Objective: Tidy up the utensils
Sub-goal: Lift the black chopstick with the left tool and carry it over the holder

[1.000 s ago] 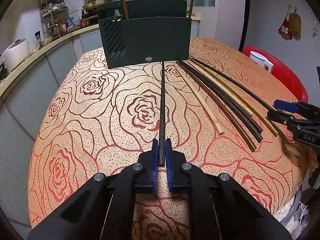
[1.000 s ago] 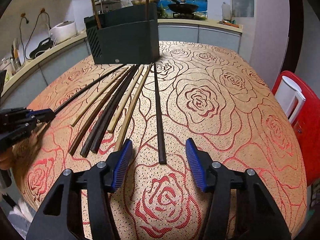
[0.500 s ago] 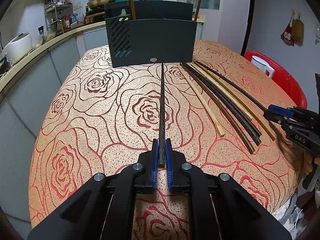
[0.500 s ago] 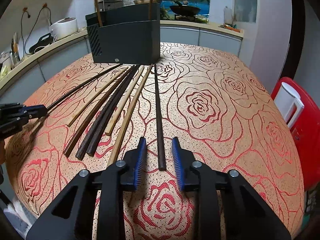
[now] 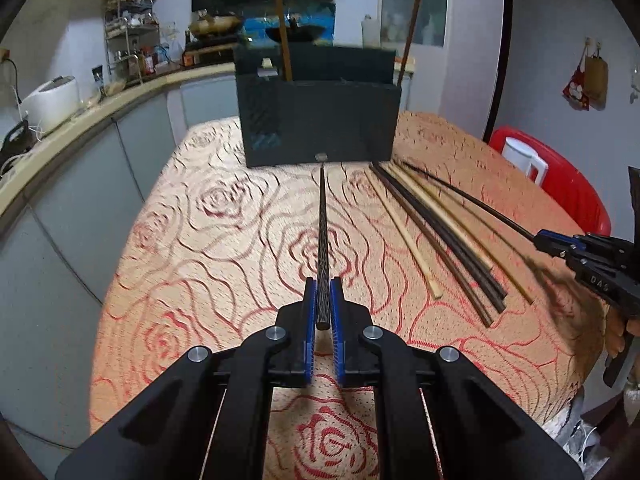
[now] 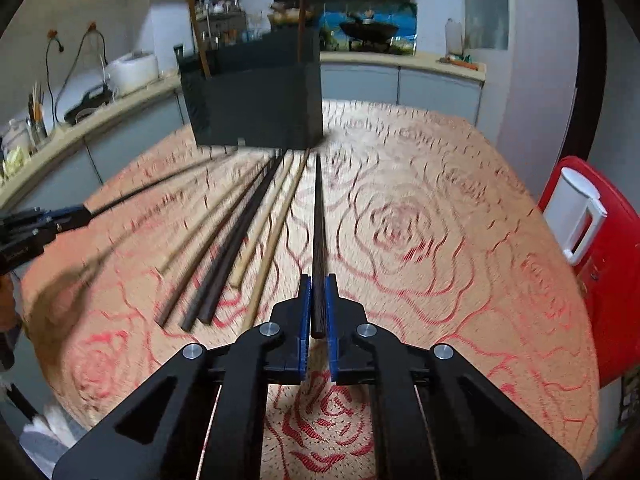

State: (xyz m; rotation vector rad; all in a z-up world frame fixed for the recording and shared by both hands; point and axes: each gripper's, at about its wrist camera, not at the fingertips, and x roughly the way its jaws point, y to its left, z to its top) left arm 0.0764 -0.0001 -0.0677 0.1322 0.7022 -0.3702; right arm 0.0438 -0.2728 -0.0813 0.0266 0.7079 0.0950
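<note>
Left wrist view first: the left gripper (image 5: pixel 323 312) has its blue-padded jaws closed on the butt end of a long, thin, dark chopstick with a woven, carbon-like sheen (image 5: pixel 322 240), which runs straight ahead with its tapered tip towards the foot of the dark rectangular utensil holder (image 5: pixel 318 124) at the far side of the rose-patterned table (image 5: pixel 180 248); gripping it at the thick end probably leaves the whole shaft free to be lifted over the holder's rim and dropped in tip first. Two brown sticks already stand upright in the holder, so the sorting seems under way. To the right lies a fanned row of loose chopsticks, pale bamboo and dark wood (image 5: pixel 440 236), tips converging near the holder, likely laid out so each can be picked singly. At the right edge the right gripper (image 5: pixel 548 240) shows, clamped on another slim black stick. Right wrist view next, somewhat blurred: the right gripper's jaws have just been closing and now pinch the end of a straight, matt black chopstick (image 6: pixel 318 220) pointing at the holder, beside the loose row on its left; the left gripper appears at the left edge with its stick raised off the cloth
</note>
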